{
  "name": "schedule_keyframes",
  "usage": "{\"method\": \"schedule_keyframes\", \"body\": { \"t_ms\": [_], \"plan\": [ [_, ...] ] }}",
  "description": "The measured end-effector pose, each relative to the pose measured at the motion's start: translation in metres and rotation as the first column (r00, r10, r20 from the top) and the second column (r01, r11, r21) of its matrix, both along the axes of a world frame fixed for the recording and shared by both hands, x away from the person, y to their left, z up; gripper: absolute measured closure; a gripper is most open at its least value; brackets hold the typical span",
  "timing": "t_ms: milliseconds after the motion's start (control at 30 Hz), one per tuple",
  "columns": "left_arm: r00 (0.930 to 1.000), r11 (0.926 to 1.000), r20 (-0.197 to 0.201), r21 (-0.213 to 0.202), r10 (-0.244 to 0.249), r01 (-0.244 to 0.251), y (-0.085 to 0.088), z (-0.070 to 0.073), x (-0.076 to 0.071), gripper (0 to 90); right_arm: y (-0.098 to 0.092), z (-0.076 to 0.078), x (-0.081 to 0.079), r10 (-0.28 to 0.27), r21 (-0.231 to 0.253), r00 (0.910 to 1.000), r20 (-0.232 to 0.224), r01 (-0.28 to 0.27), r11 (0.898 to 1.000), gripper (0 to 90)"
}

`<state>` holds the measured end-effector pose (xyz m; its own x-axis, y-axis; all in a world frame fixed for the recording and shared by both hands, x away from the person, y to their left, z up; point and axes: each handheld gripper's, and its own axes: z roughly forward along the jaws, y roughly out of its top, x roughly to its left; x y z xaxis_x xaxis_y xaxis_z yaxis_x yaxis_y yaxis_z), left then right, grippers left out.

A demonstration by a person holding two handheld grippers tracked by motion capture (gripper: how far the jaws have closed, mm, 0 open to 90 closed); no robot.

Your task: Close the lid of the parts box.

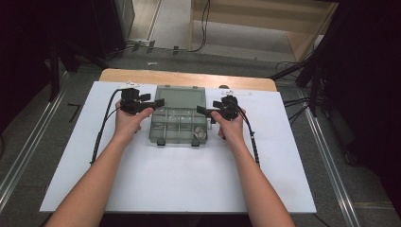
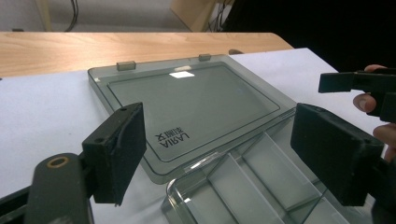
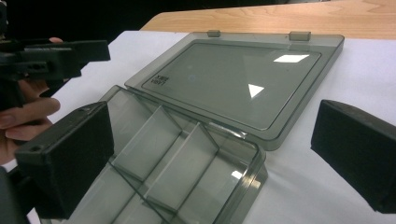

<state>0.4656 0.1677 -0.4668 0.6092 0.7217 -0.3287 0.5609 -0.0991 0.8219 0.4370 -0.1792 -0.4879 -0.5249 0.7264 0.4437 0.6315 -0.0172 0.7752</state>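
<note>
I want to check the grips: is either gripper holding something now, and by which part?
Nothing is held. The left gripper and the right gripper both stand open above the open compartment box, pads touching nothing.

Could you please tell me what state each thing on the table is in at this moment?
Compartment box: open, resting flat on the white sheet.
Lid: swung fully back, lying flat behind the box.
Front latches: undone.
Front right compartment: holds small pale items, too small to identify.
Left gripper: jaws apart, nothing between them, at the box's left side.
Right gripper: jaws apart, holding nothing, at the box's right side.
</note>
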Motion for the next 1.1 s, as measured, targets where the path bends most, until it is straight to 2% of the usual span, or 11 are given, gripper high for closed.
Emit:
{"method": "schedule_keyframes", "body": {
  "t_ms": [100, 200, 233, 300, 433, 500, 633, 867, 1000, 1100],
  "plan": [
    [0.9991, 0.9998, -0.039, -0.007, 0.016, -0.017, 0.0, -0.003, 0.005, 21.8, 0.0, 0.001, 0.004, -0.007, 0.004, 0.9999, -0.013, 0.007, 1.0, 3.2],
    [0.9986, 0.9996, -0.045, -0.007, 0.028, -0.029, 0.0, -0.005, 0.009, 28.9, 0.002, 0.0, 0.007, -0.01, -0.002, 0.9995, -0.029, 0.01, 1.0, 6.9],
    [0.9977, 0.9992, -0.058, -0.011, 0.037, -0.037, 0.0, -0.006, 0.011, 31.0, 0.001, 0.0, 0.009, -0.017, -0.006, 0.9993, -0.032, 0.017, 1.0, 11.1],
    [0.9969, 0.9992, -0.07, -0.015, 0.035, -0.036, -0.001, -0.008, 0.014, 33.8, 0.0, -0.003, 0.011, -0.04, -0.01, 0.9983, -0.042, 0.04, 0.999, 13.4],
    [0.9933, 0.9976, -0.092, -0.001, 0.07, -0.07, -0.003, -0.012, 0.019, 38.7, -0.004, -0.009, 0.018, -0.061, -0.011, 0.9958, -0.068, 0.06, 0.998, 23.5],
    [0.9909, 0.9961, -0.101, 0.002, 0.088, -0.089, -0.003, -0.015, 0.021, 38.8, -0.005, -0.013, 0.021, -0.07, -0.016, 0.9945, -0.078, 0.069, 0.997, 27.7],
    [0.9863, 0.9929, -0.117, 0.037, 0.117, -0.113, -0.001, -0.022, 0.024, 38.8, -0.005, -0.017, 0.026, -0.087, -0.016, 0.9915, -0.097, 0.086, 0.996, 31.0],
    [0.9813, 0.9923, -0.147, 0.025, 0.124, -0.122, -0.001, -0.031, 0.029, 38.8, 0.003, -0.025, 0.034, -0.101, -0.039, 0.9867, -0.128, 0.097, 0.995, 36.9],
    [0.9778, 0.9929, -0.175, -0.01, 0.115, -0.119, -0.003, -0.035, 0.031, 38.9, 0.007, -0.031, 0.037, -0.109, -0.035, 0.9834, -0.145, 0.105, 0.994, 37.4],
    [0.9764, 0.9929, -0.181, 0.006, 0.118, -0.119, -0.006, -0.037, 0.032, 38.6, 0.009, -0.033, 0.04, -0.111, -0.024, 0.9812, -0.158, 0.108, 0.994, 37.7]
  ]
}}
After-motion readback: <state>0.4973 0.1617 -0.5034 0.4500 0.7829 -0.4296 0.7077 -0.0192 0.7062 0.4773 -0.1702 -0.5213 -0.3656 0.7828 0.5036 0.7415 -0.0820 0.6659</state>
